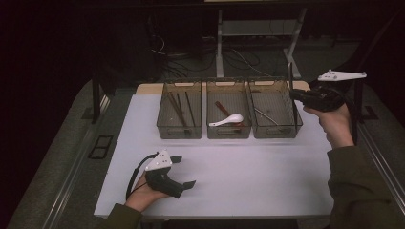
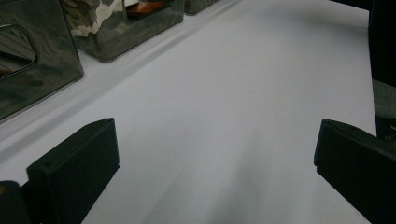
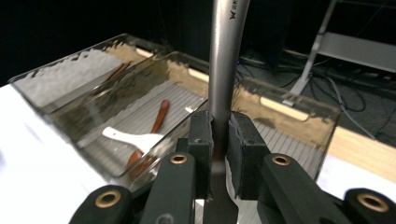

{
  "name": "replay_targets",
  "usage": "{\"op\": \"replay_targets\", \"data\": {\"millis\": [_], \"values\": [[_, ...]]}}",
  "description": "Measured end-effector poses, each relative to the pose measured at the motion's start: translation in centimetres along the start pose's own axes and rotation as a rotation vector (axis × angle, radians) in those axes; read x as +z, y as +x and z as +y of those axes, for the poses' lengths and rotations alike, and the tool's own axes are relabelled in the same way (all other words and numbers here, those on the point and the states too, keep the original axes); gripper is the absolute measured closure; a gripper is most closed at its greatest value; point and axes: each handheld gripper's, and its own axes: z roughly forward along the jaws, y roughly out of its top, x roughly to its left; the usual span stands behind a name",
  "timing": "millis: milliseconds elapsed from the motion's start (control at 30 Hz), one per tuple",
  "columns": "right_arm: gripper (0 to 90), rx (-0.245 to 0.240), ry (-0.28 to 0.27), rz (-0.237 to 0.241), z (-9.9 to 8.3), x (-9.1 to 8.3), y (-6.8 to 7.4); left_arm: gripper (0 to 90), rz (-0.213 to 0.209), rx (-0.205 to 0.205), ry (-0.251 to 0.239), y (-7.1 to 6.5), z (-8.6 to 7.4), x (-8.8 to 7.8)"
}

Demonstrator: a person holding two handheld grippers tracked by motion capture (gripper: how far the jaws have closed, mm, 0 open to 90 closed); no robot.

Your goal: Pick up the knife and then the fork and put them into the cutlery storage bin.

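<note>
Right gripper (image 3: 219, 135): pinches a metal utensil handle (image 3: 225, 56) upright above the right bin (image 1: 275, 131).
Left gripper (image 2: 215, 163): spread, idle over the table (image 1: 248, 167).
Advice: grip firmly, lower slowly, release inside the bin.

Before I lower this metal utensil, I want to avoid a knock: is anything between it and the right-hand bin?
Nothing visible blocks it. The right gripper holds the metal utensil upright above the right-hand bin, whose top is open. A metal piece already lies on its floor, so set it down beside that.

Lab: dark room, cables (image 1: 239, 57), rig frame (image 1: 219, 43)
</note>
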Motion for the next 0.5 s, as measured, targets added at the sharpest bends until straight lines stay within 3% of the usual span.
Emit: {"op": "replay_targets", "data": {"millis": [233,500], "values": [[79.5,0.0,-0.007,-0.045,1.4,0.9,-1.2,0.0,-0.001,0.001,-0.001,0.0,0.0,0.0],[79.5,0.005,0.004,-0.078,1.2,3.1,-2.3,0.0,-0.001,0.001,-0.002,0.0,0.0,0.0]]}}
